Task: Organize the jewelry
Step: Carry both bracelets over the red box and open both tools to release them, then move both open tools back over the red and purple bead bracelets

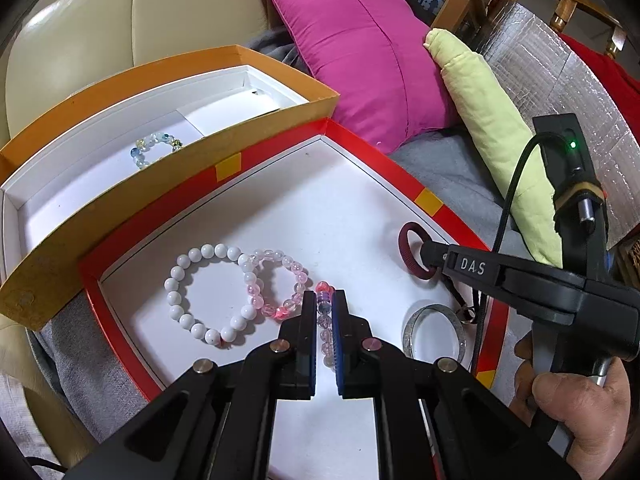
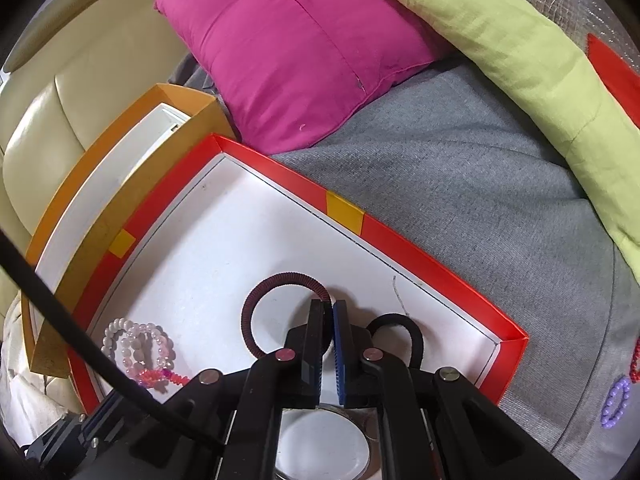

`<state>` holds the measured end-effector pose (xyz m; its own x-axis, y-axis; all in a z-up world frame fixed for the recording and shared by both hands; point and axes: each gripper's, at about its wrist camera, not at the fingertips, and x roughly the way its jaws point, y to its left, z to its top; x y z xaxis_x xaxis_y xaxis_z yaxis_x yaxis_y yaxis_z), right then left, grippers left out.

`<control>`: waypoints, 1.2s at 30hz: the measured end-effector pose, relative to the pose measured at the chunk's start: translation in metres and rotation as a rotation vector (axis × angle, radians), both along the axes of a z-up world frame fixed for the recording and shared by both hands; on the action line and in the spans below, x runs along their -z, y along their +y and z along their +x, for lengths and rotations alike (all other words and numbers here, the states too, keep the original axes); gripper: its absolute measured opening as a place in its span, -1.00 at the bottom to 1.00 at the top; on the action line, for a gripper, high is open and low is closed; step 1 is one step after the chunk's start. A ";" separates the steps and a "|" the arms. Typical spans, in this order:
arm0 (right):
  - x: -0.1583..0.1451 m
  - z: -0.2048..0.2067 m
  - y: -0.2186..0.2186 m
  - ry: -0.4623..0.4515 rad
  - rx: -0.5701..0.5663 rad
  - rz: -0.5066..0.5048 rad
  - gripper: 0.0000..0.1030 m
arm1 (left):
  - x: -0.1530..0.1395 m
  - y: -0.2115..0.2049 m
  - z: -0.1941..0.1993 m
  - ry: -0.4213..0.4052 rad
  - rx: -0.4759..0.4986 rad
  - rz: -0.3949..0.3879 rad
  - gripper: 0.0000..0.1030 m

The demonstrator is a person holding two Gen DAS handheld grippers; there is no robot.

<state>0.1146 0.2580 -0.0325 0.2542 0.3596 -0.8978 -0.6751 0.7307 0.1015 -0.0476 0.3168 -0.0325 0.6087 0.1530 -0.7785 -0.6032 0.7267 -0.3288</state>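
We look down into a shallow red cardboard box lid with yellow patches and a white floor (image 1: 428,204), resting on grey fabric (image 2: 460,200) beside a deeper orange box with a white lining (image 1: 60,248). Our left gripper (image 1: 324,300) has its jaws drawn nearly together on a string of purple, pink and clear beads (image 1: 325,320), which runs up between the blue pads near the front of the red lid. Just to its left lie a white round-bead bracelet (image 1: 200,292) and a pale pink translucent bead bracelet (image 1: 280,280), touching each other. Our right gripper (image 2: 331,312) is pinched tight on a dark maroon ribbed hair loop (image 2: 272,284) at the loop's right side, over the white floor toward the right of the lid; in the left wrist view its tip meets that loop near the right wall. A black elastic loop (image 2: 404,324) shows just right of these jaws, and a clear glassy bangle (image 1: 434,334) lies below them. In the orange box rests a pale blue and yellow glass-bead bracelet (image 1: 154,148). Behind the boxes sit a magenta cushion (image 2: 304,48) and a light green rolled cloth (image 2: 520,64).
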 end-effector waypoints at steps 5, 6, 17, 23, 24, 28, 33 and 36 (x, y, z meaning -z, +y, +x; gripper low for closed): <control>-0.003 0.000 -0.003 0.014 0.000 0.010 -0.88 | 0.003 0.004 0.000 0.011 -0.019 -0.018 -0.85; -0.004 -0.001 -0.003 0.015 0.001 0.011 -0.88 | 0.003 0.005 -0.001 0.009 -0.030 -0.018 -0.85; -0.018 0.008 -0.024 0.054 0.066 0.073 -0.39 | -0.011 0.017 -0.026 -0.064 -0.198 0.029 -0.24; -0.030 0.004 -0.035 0.031 0.067 0.095 -0.02 | -0.015 0.016 -0.026 -0.075 -0.211 0.051 -0.02; -0.033 0.003 -0.040 0.024 0.071 0.098 -0.02 | -0.015 0.016 -0.025 -0.073 -0.209 0.053 -0.01; -0.040 0.005 -0.059 0.015 0.104 0.110 -0.02 | -0.017 0.015 -0.027 -0.080 -0.236 0.053 0.19; -0.048 0.003 -0.092 0.013 0.133 0.135 -0.01 | -0.019 0.018 -0.036 -0.100 -0.299 0.043 0.23; -0.053 -0.005 -0.118 -0.007 0.138 0.139 0.02 | -0.021 0.016 -0.039 -0.127 -0.329 0.030 0.23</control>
